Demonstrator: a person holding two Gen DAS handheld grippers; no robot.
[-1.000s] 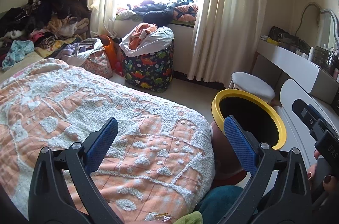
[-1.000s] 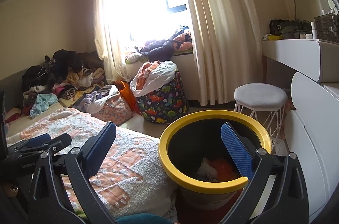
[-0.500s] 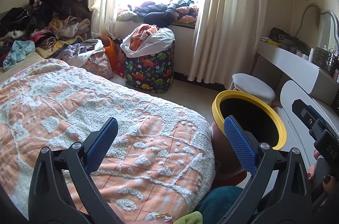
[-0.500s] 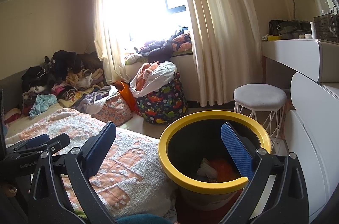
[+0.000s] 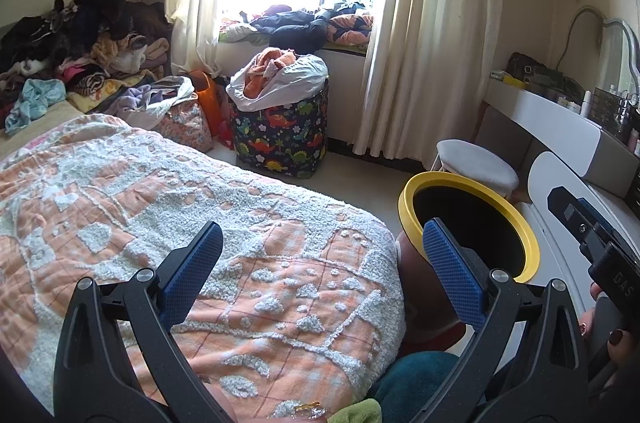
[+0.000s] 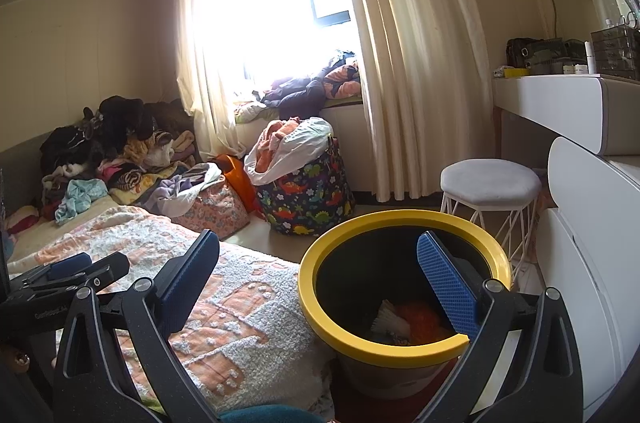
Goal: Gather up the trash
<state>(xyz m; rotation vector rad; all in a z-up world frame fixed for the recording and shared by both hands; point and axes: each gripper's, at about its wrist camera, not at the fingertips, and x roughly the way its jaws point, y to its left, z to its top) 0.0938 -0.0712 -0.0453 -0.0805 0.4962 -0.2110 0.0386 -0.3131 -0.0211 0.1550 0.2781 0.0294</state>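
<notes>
Each claw, left (image 5: 322, 265) and right (image 6: 318, 273), is a matte black frame of triangular arms with silver screws at the joints and blue, cross-hatched fingertips (image 5: 452, 279). At four o'clock, a hand (image 5: 610, 333) shows dark maroon nail polish beneath a black body lettered in white.

- Yellow-rimmed black trash bin (image 5: 460, 183): in left wrist view its interior reads pure black, contents not visible; near rim hidden behind the left gripper's blue pad.
- Same bin in right wrist view: white and orange trash (image 6: 404, 317) at the bottom, partly behind the right finger, items not identifiable.
- Small shiny wrapper (image 5: 308, 410) at the blanket's bottom edge: too small to tell.
- Vanity-top bottles (image 5: 624, 111): blurred, cut by frame edge.
</notes>
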